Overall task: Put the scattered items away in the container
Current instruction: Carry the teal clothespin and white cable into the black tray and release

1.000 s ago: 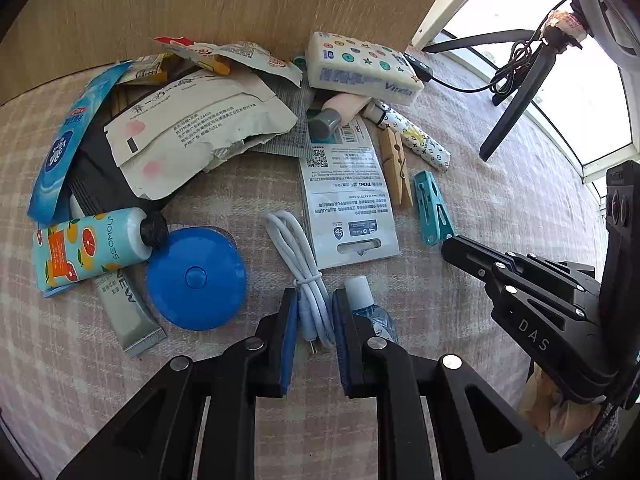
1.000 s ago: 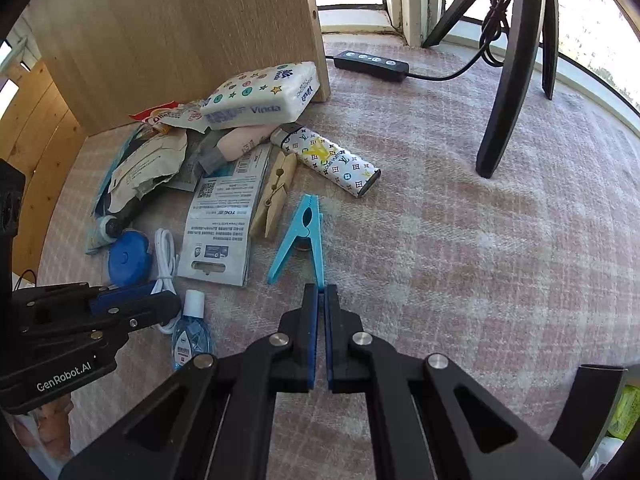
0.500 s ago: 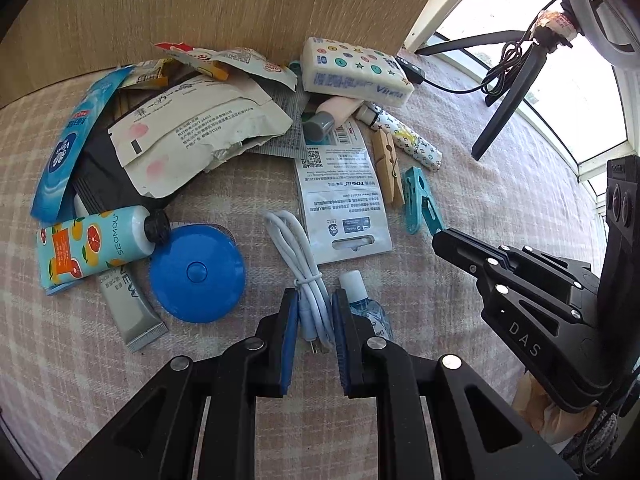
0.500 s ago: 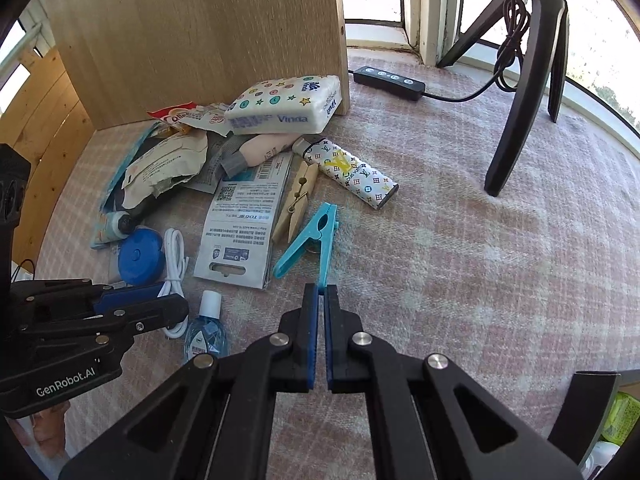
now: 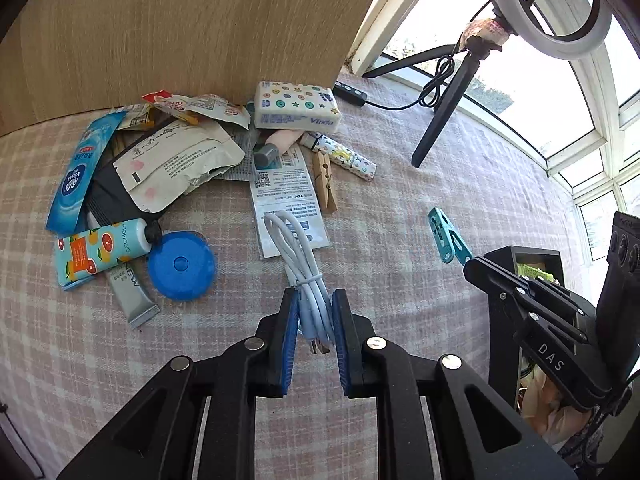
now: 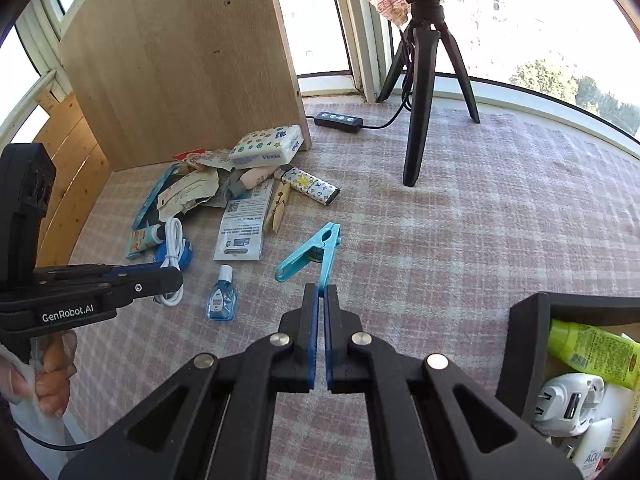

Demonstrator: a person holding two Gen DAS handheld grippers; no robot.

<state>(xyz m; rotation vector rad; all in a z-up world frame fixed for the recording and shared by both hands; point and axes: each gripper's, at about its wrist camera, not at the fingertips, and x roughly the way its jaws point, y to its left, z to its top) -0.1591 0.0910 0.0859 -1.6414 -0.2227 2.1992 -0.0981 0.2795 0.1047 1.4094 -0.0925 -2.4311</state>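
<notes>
My left gripper (image 5: 315,304) is shut on a coiled white USB cable (image 5: 296,248), which hangs above the checked cloth. The right wrist view shows that same left gripper (image 6: 172,276) with the cable (image 6: 174,240) looping up from it. My right gripper (image 6: 322,296) is shut on one leg of a teal clothes peg (image 6: 316,248), held off the cloth. From the left wrist, the right gripper (image 5: 480,264) carries the peg (image 5: 444,236) beside the black container (image 5: 536,252). The container (image 6: 524,340) at lower right holds a green tube and a white plug.
Scattered on the cloth are a small blue bottle (image 6: 222,298), a blue round case (image 5: 182,264), an orange-print tube (image 5: 100,246), a wooden peg (image 5: 325,180), a tissue pack (image 5: 298,110) and paper packets. A wooden board (image 5: 180,32) stands behind. A black tripod (image 6: 420,120) stands at the right.
Both grippers have risen. The cable has come up off the cloth in the left gripper. The right gripper has carried the teal peg rightward, and the black container has come into view.
</notes>
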